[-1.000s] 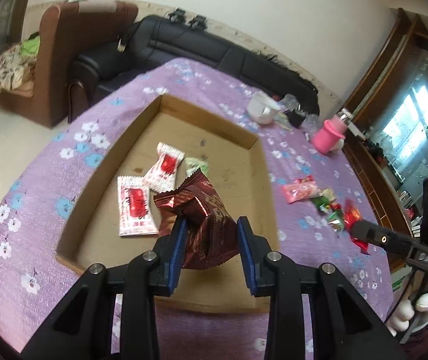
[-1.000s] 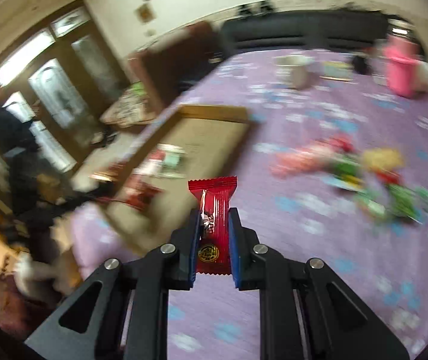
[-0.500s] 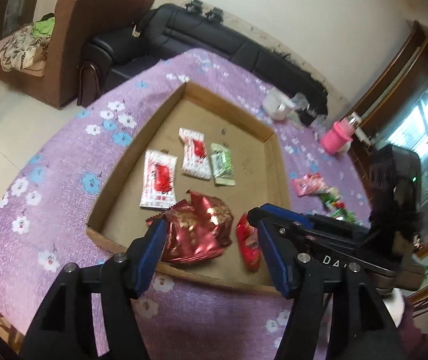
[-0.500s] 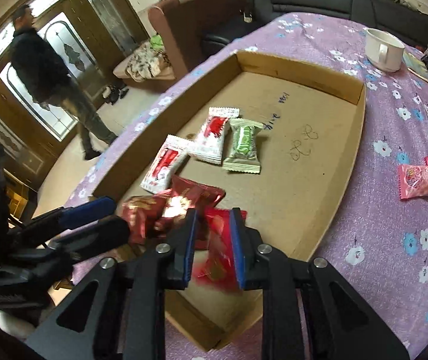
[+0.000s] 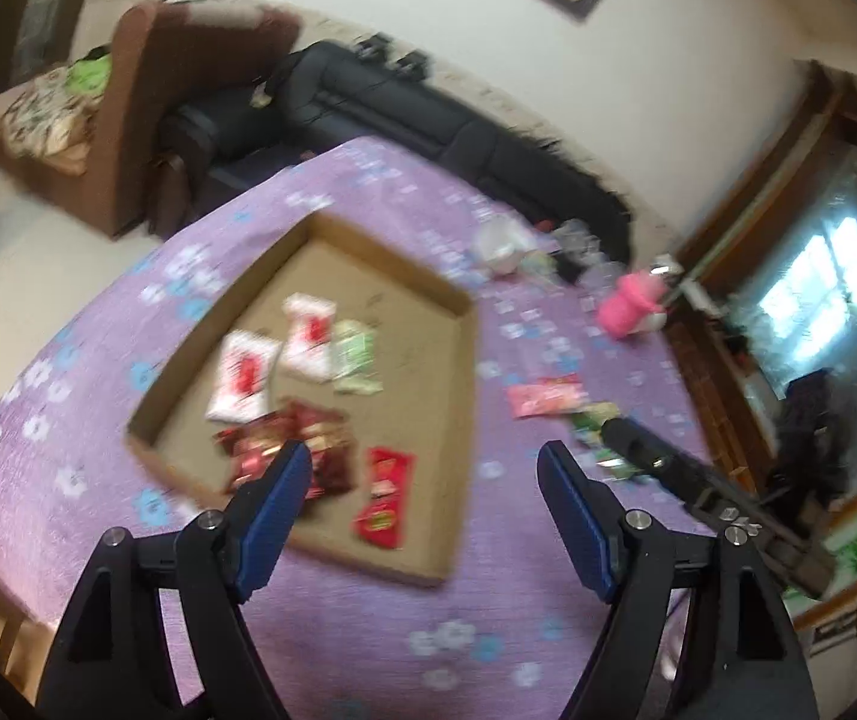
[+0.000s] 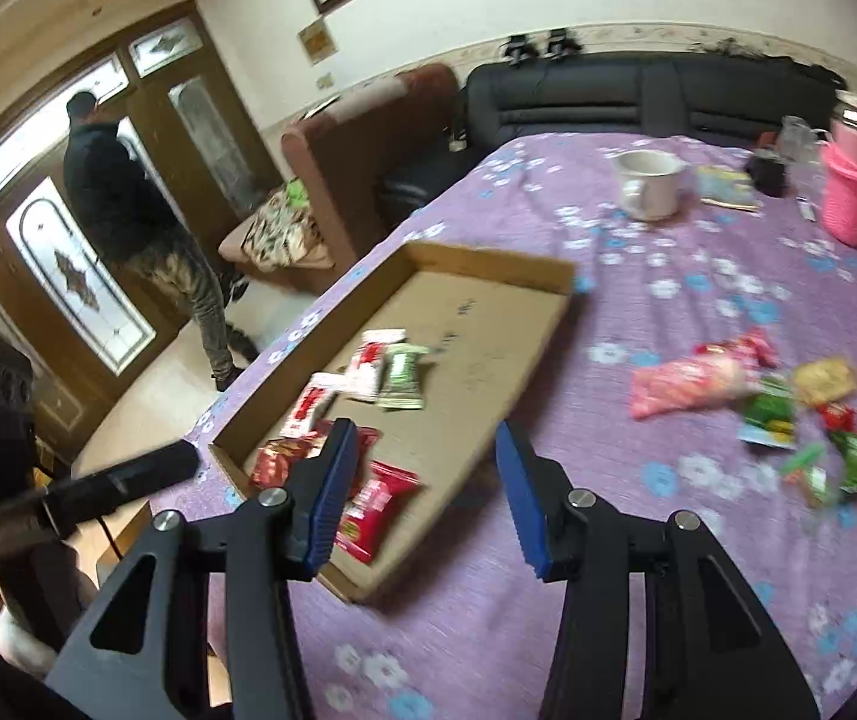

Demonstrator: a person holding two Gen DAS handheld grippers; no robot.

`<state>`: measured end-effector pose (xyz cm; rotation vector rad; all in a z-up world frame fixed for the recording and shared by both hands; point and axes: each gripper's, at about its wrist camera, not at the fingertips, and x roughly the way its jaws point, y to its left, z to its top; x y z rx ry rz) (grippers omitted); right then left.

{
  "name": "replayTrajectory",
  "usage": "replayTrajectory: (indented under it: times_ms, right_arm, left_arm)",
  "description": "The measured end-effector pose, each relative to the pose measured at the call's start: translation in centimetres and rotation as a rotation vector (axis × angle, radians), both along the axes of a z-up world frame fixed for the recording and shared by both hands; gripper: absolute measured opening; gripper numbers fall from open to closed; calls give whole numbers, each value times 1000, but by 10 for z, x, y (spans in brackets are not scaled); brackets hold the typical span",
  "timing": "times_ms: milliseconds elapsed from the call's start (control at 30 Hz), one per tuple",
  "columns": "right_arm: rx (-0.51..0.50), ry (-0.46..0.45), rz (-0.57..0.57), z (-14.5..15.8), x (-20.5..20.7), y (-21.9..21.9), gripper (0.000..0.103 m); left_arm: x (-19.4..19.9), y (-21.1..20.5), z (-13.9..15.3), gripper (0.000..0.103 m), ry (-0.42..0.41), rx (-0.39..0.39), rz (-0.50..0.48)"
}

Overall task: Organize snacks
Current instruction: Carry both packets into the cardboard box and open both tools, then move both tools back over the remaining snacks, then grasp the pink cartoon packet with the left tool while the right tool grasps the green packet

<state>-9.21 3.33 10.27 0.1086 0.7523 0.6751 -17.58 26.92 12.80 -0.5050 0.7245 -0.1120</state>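
A shallow cardboard box (image 5: 458, 396) (image 6: 548, 324) lies on the purple flowered tablecloth. In it lie two white-and-red packets (image 5: 245, 378), a green packet (image 5: 356, 354), a dark red bag (image 5: 290, 450) and a bright red packet (image 5: 386, 495) (image 6: 368, 507) near its front wall. My left gripper (image 5: 422, 498) is open and empty above the box's near edge. My right gripper (image 6: 422, 492) is open and empty above the box's near corner. A pink packet (image 6: 692, 381) and several loose green, yellow and red snacks (image 6: 812, 414) lie on the cloth right of the box.
A white mug (image 6: 647, 183), a pink cup (image 6: 848, 198) and small items stand at the table's far end. A black sofa (image 6: 638, 96) and brown armchair (image 5: 146, 114) lie beyond. A person (image 6: 140, 228) stands by the glass doors at left.
Both grippers opened and pulled back from the box. The dark red bag and the bright red packet were let go and now lie in the box.
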Motion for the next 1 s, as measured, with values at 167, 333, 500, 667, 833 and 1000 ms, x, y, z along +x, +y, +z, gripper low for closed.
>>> replayTrajectory:
  times_ms: [167, 333, 500, 667, 833, 1000]
  right_arm:
    - [-6, -91, -121, 48, 5, -78, 50]
    - [49, -220, -275, 137, 14, -154, 50]
    - [0, -242, -339, 200, 37, -187, 70]
    - [8, -59, -227, 117, 59, -169, 70]
    - [17, 88, -181, -3, 74, -141, 70]
    - [-96, 90, -140, -57, 99, -123, 70]
  left_arm:
    - [-6, -23, 55, 78, -114, 81, -48]
    - [-3, -41, 122, 78, -216, 204, -90]
    - [33, -50, 168, 82, -223, 257, -134]
    - [82, -68, 115, 81, -95, 242, -215]
    - [123, -101, 33, 80, 28, 178, -344]
    - [175, -148, -32, 78, 146, 336, -484]
